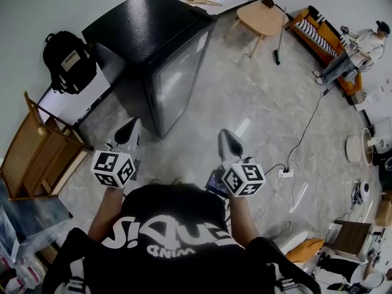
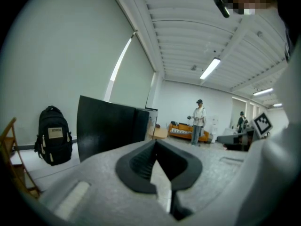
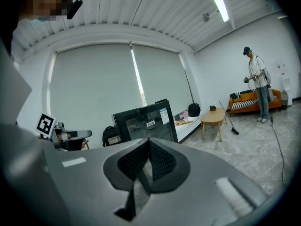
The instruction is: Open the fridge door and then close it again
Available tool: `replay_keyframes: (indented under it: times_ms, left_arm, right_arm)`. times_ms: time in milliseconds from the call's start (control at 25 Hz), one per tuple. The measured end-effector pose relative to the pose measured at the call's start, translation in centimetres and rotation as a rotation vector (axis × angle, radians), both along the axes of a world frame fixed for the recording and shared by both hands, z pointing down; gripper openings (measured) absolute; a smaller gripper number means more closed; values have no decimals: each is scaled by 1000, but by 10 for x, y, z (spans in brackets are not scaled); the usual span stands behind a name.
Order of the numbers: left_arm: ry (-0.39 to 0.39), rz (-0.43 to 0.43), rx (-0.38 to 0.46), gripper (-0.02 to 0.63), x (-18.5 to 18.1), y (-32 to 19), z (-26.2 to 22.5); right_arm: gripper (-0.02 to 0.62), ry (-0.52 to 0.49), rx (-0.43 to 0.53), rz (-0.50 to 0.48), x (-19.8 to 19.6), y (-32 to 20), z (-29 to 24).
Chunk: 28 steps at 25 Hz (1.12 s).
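The black fridge [image 1: 144,38], its door [image 1: 179,81] shut, stands ahead and slightly left, nearer the left hand-held gripper [image 1: 130,129] than the right hand-held gripper [image 1: 227,139], both closed on nothing.

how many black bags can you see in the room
2. One black backpack stands by the wall left of the fridge; a second black bag sits on the ledge beyond the wooden table. More may be hidden.
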<state>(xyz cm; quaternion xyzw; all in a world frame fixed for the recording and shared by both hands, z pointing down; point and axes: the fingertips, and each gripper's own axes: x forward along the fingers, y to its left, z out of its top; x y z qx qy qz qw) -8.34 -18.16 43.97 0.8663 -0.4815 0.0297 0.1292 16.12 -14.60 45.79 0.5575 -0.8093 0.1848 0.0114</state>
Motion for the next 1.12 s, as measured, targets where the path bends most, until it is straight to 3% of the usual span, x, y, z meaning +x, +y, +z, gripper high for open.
replay_keyframes:
  times_ms: [1120]
  left_arm:
    - [27,2,-38,2,-5,10,7]
  right_arm:
    - [-3,4,8,7,9,10,-3]
